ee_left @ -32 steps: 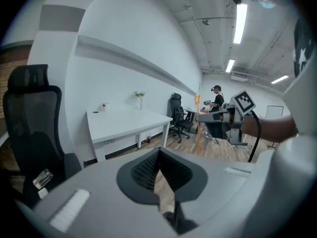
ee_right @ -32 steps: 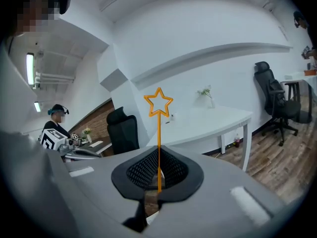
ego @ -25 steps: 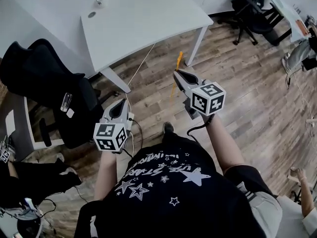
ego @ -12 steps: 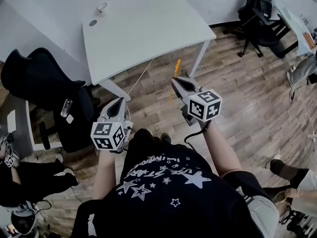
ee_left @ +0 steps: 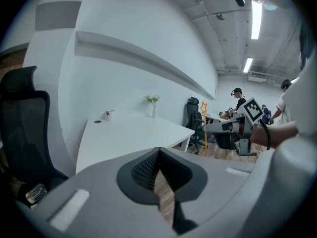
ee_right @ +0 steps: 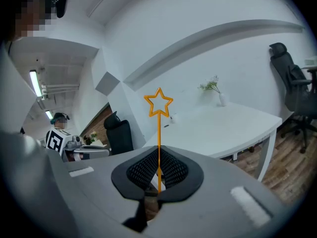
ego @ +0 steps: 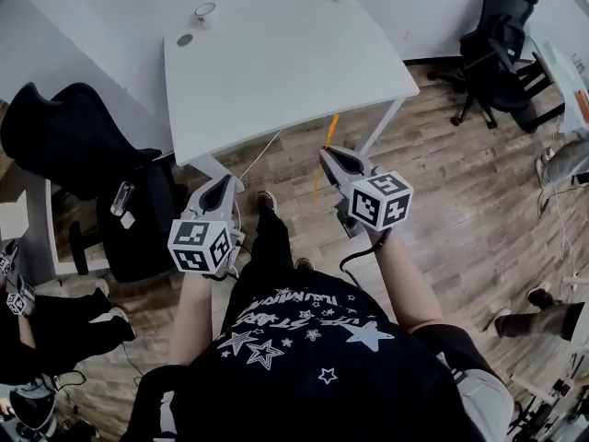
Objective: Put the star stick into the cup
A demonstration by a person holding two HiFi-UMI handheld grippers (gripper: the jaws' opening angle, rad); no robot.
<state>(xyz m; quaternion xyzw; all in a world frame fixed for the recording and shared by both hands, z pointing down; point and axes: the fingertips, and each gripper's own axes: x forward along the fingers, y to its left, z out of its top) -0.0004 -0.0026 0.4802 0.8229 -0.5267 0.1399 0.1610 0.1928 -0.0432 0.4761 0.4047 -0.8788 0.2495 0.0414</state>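
Observation:
My right gripper (ego: 328,153) is shut on a thin orange star stick (ego: 324,151), which stands upright between its jaws; the star (ee_right: 159,103) rises above them and the shaft (ee_right: 159,133) runs down through the pads. A small white cup (ego: 204,10) stands at the far left corner of the white table (ego: 294,63); this cup (ee_left: 109,114) also shows in the left gripper view. My left gripper (ego: 224,181) hangs over the floor short of the table's near edge, shut, nothing between its jaws. From it I see the right gripper (ee_left: 220,128) with the stick (ee_left: 204,130).
A small dark disc (ego: 185,40) lies near the cup. A vase with a sprig (ee_right: 218,96) stands at the table's back. A black office chair (ego: 78,141) is at the left, another black chair (ego: 502,44) at the far right. People stand around the edges.
The person has stepped toward the table, one leg forward, so the table and cup sit nearer in the head view. Both grippers keep their pose and the stick stays held.

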